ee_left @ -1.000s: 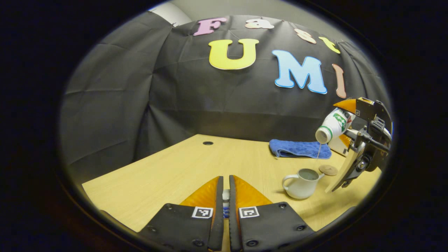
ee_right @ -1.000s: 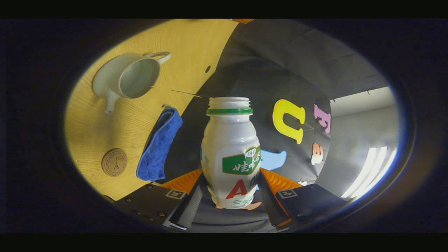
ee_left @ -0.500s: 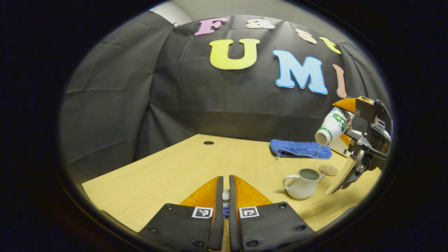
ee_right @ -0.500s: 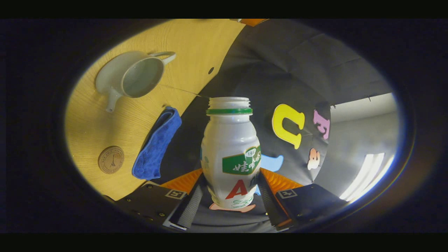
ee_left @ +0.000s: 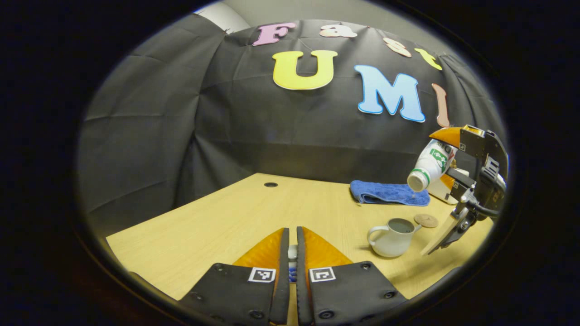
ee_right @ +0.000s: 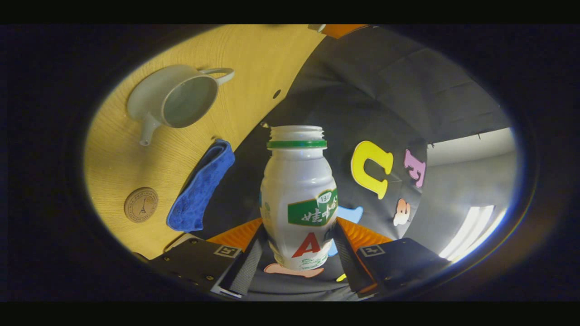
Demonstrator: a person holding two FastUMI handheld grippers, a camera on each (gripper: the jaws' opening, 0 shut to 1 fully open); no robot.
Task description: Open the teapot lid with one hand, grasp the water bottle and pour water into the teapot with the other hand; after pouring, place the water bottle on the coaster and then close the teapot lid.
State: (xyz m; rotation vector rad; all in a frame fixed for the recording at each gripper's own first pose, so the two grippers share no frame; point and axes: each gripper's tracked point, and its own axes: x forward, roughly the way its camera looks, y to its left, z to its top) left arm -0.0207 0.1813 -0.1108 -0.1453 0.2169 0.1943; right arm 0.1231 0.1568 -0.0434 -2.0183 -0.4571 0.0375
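A white teapot [ee_left: 392,235] stands open on the wooden table at the right, with water inside; it also lies at the upper left of the right gripper view [ee_right: 181,97]. Above it hangs a white water bottle [ee_left: 428,165], tipped mouth down toward the pot, with my right gripper [ee_left: 448,158] shut on its body. The bottle [ee_right: 297,194] fills the middle between my right gripper [ee_right: 299,240] fingers, its mouth uncapped. A single drop falls below the mouth. My left gripper [ee_left: 292,233] is shut on the teapot lid [ee_left: 292,251], of which a small white piece shows. A round cork coaster [ee_left: 426,220] [ee_right: 141,204] lies beside the pot.
A folded blue cloth [ee_left: 389,192] [ee_right: 201,188] lies behind the teapot near the booth wall. The table [ee_left: 217,217] has a small cable hole [ee_left: 270,184] at the back. A white and orange box sits behind the right gripper.
The thin stream from the bottle into the teapot has stopped, leaving a drop. The right gripper has turned the bottle slightly back up. The left gripper has held still.
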